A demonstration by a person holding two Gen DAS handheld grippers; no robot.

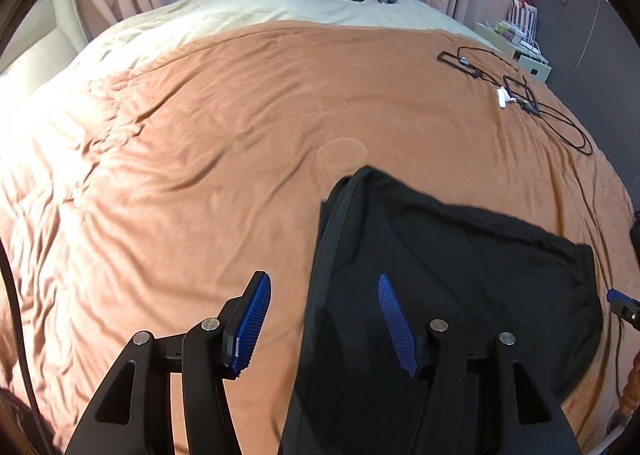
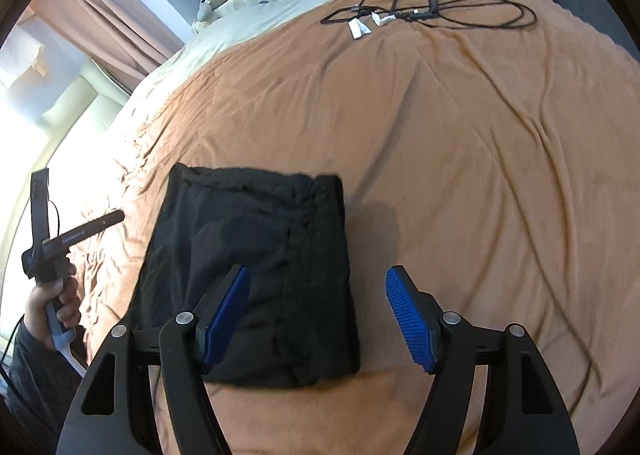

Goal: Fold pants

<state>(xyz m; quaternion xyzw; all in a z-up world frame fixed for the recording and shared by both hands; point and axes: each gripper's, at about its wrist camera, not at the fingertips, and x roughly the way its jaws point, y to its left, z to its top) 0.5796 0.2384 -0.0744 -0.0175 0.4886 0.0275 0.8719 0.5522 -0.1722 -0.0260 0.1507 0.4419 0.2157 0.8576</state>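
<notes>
Your left gripper (image 1: 324, 319) and right gripper (image 2: 318, 313) both hover spread and empty over the black pants (image 2: 256, 267), folded compactly on the bed (image 2: 460, 175). Snag a top layer and the fold opens.

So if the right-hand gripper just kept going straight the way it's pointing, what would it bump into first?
Probably the folded black pants, lying on the orange blanket right under the open right gripper. Its left pad overlaps them, though the height above the cloth is unclear.
</notes>
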